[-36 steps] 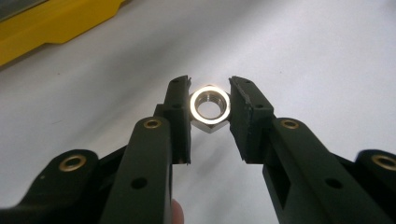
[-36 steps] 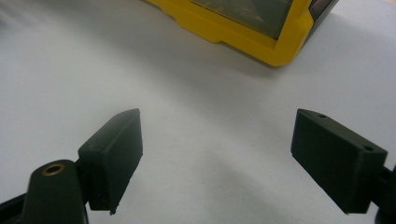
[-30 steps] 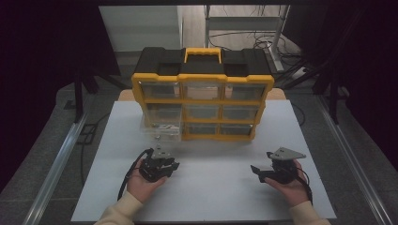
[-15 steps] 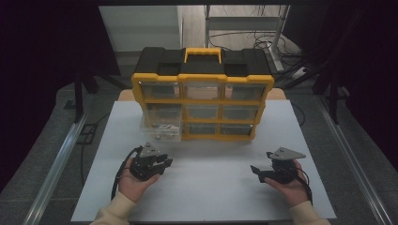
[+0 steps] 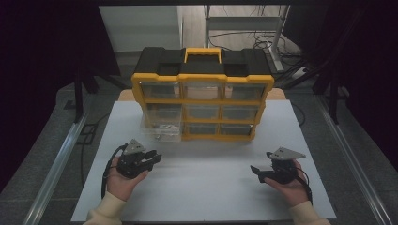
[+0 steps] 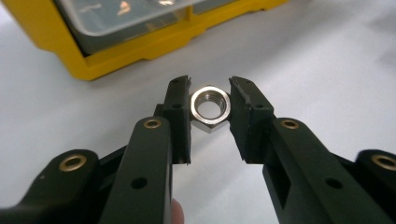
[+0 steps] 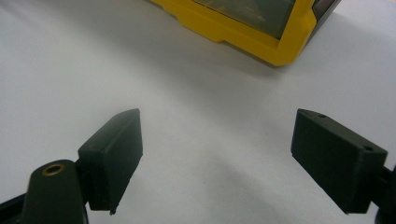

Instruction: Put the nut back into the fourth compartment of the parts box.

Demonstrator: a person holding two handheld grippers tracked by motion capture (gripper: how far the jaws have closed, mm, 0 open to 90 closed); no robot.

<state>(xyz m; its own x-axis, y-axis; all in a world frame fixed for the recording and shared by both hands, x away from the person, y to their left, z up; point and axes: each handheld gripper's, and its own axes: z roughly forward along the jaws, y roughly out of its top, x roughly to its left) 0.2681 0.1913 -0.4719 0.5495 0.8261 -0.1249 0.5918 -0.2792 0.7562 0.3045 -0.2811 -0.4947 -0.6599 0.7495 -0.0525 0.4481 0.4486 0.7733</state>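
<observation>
One steel hex nut (image 6: 211, 108) sits clamped between the black pads of the left hand-held gripper (image 6: 210, 105), held above the white table (image 5: 211, 187) in front of the yellow drawer organizer (image 5: 202, 101). One clear drawer (image 5: 162, 131) at the organizer's lower left stands pulled out, near that gripper. Right hand-held gripper (image 7: 217, 154): jaws wide apart, nothing between them, positioned over bare table at the right.

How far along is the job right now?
Done: one drawer of the organizer is pulled out, and the left claw grips a nut. In hand: nut held above the table. Left: placing it; right claw open, empty.
</observation>
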